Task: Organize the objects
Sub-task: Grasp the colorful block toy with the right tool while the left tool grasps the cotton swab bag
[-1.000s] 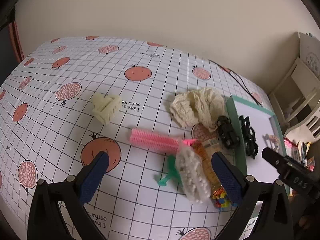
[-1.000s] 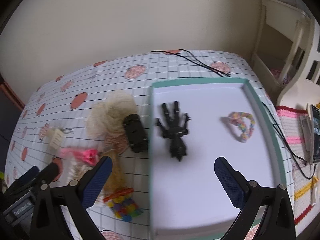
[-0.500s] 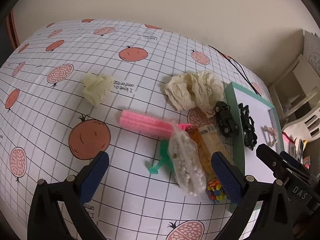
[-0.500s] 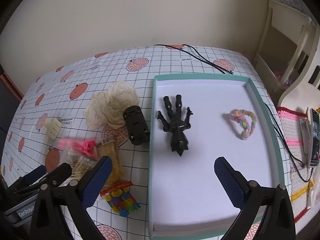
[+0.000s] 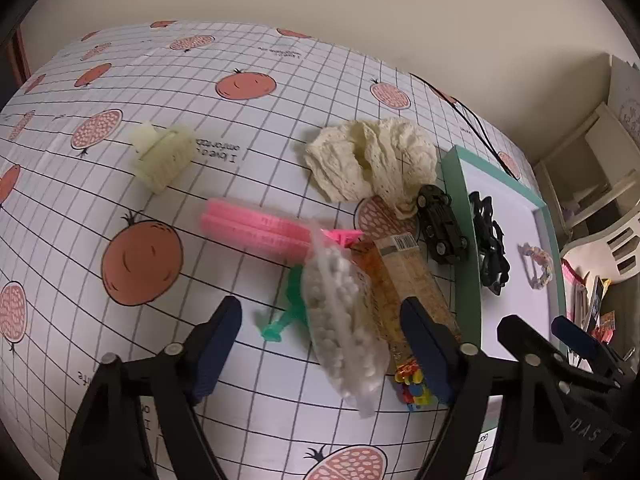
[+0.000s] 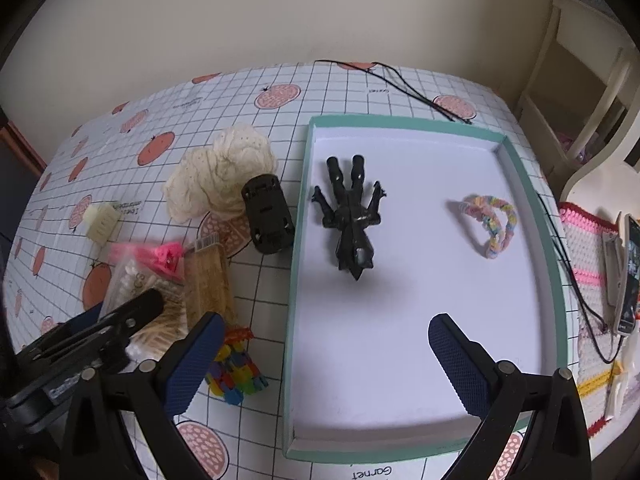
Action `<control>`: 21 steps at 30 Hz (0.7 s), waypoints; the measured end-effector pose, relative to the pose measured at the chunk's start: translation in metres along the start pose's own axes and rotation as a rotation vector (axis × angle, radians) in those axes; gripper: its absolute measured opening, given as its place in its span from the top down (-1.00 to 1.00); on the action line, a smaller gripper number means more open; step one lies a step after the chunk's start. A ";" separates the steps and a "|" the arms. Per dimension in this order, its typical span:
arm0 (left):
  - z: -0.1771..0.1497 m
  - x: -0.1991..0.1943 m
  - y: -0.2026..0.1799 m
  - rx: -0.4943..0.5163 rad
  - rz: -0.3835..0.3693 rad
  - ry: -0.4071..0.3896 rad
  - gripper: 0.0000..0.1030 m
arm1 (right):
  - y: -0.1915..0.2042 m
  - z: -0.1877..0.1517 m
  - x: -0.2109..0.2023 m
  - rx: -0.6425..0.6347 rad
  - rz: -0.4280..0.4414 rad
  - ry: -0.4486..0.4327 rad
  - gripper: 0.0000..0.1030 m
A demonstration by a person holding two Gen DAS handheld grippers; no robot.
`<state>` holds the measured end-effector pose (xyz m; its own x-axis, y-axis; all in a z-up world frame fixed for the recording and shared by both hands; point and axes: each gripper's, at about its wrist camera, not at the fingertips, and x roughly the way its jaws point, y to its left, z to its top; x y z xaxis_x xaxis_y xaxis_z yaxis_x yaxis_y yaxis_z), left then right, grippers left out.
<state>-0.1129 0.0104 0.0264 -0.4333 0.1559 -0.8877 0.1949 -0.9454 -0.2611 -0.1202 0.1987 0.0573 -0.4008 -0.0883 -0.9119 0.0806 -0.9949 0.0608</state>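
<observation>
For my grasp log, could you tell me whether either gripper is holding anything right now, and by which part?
Nothing is held. The left gripper is open above the bag of white beads, and the right gripper is open over the tray.

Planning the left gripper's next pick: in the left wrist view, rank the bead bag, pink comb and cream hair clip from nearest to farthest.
From the left gripper:
1. Bead bag, between the fingers.
2. Pink comb, just ahead.
3. Cream hair clip, far ahead, left.
</observation>
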 end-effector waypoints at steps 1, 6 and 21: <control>0.000 0.002 -0.001 -0.002 -0.004 0.008 -0.40 | 0.001 -0.001 0.000 -0.002 0.013 0.005 -1.00; -0.002 0.008 -0.003 -0.017 -0.015 0.034 -0.32 | 0.010 -0.006 -0.002 -0.054 0.058 0.027 -1.00; 0.001 0.005 0.007 -0.042 -0.007 0.033 -0.01 | 0.051 -0.022 0.000 -0.255 0.105 0.062 -0.97</control>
<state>-0.1152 0.0040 0.0202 -0.4058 0.1720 -0.8976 0.2287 -0.9318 -0.2820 -0.0956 0.1487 0.0516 -0.3220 -0.1790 -0.9297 0.3492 -0.9352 0.0591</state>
